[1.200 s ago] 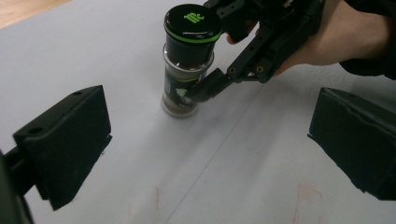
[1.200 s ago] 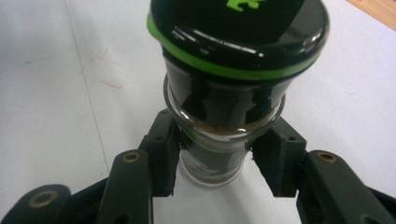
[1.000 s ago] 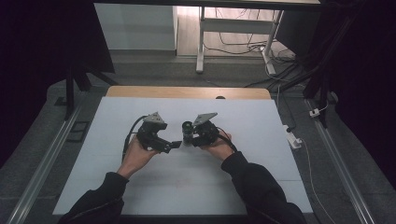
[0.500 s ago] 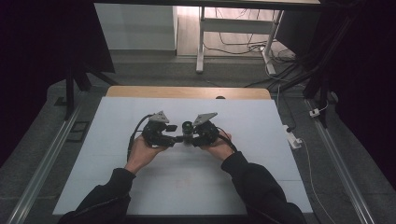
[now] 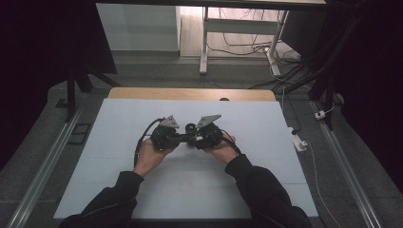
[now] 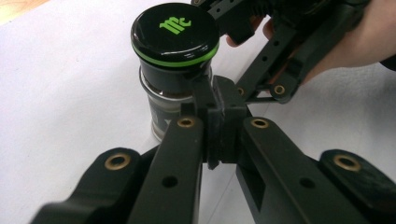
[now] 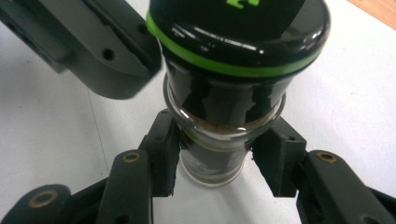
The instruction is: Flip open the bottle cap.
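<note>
A small glass jar [image 7: 219,140] with a black lid ringed in green [image 6: 175,32] stands on the white table [image 5: 119,142]. My right gripper [image 7: 217,161] is shut on the jar's glass body just under the lid, one pad on each side. My left gripper [image 6: 215,107] has just been closing. Its pads now meet with nothing between them, and their tips sit right at the jar's near side below the lid. In the high view the left gripper [image 5: 183,137] and the right gripper [image 5: 194,137] face each other with the jar [image 5: 190,128] at their tips.
A wooden strip [image 5: 190,93] runs along the table's far edge. A white power strip [image 5: 298,141] and cables lie on the floor to the right. Metal rails flank the table, and furniture legs [image 5: 204,42] stand beyond it.
The left gripper's jaws have closed from spread wide to pressed together, and the left hand has edged right toward the jar. The right gripper has kept still on the jar.
</note>
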Action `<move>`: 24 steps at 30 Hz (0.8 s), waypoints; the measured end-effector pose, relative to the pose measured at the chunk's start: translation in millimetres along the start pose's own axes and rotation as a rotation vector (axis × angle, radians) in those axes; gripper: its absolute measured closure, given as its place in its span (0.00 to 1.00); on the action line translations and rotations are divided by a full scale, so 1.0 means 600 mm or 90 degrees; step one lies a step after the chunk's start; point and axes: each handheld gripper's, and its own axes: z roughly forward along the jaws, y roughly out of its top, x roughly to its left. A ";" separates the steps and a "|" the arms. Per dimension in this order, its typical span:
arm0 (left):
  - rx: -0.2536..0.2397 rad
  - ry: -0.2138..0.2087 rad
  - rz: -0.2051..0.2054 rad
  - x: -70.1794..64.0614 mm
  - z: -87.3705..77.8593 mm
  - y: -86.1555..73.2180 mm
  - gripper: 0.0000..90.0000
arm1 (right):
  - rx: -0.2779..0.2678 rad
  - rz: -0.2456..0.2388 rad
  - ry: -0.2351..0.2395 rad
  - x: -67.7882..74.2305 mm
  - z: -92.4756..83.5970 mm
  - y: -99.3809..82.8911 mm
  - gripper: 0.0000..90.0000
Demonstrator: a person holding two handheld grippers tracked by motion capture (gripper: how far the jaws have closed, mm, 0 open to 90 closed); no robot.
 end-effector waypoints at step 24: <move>-0.044 0.006 -0.027 -0.004 -0.014 0.012 0.99 | 0.003 -0.006 -0.003 0.001 0.001 0.000 0.59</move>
